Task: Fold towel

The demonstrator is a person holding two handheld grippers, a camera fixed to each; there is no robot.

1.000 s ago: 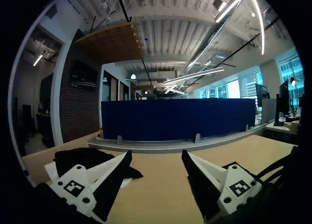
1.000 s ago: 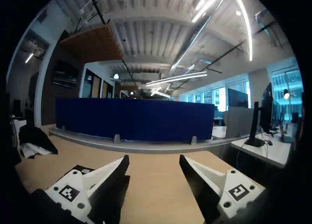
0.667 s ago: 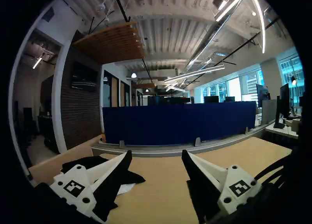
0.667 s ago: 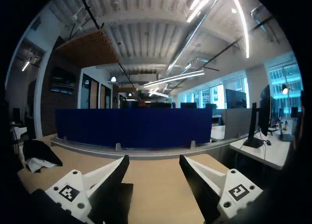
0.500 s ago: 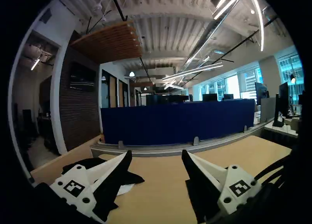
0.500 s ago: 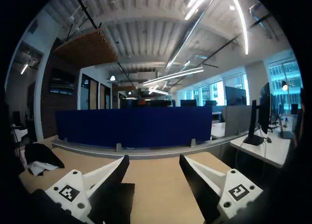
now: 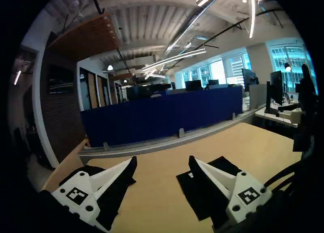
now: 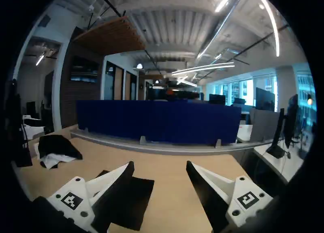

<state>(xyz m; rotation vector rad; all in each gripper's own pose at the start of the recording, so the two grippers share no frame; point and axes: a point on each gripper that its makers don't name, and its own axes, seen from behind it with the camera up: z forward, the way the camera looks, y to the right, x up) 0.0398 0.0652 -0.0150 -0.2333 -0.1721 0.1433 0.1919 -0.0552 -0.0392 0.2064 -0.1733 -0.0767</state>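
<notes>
Left gripper (image 7: 162, 160) is spread wide with nothing between its fingers, and right gripper (image 8: 159, 164) is the same, empty and fully apart. Both hang above the surface (image 7: 243, 144), looking out level toward the blue divider (image 8: 162, 121) along its far edge.

The towel (image 7: 184, 186) is a flat black cloth lying on the middle of the surface, low down beneath the tips of both grippers. I cannot tell how many layers it already has.

My main worry is contrast. The towel is black and so are the inner faces of the fingers, so its edge is hard to pick out. I could close on bare wood, or catch only the top layer and end up with a crooked fold.

Coming down too flat could also push the cloth along the surface and bunch it.

A heap of dark and white cloth (image 8: 56, 146) sits near the left edge, and I could mistake it for the towel.
</notes>
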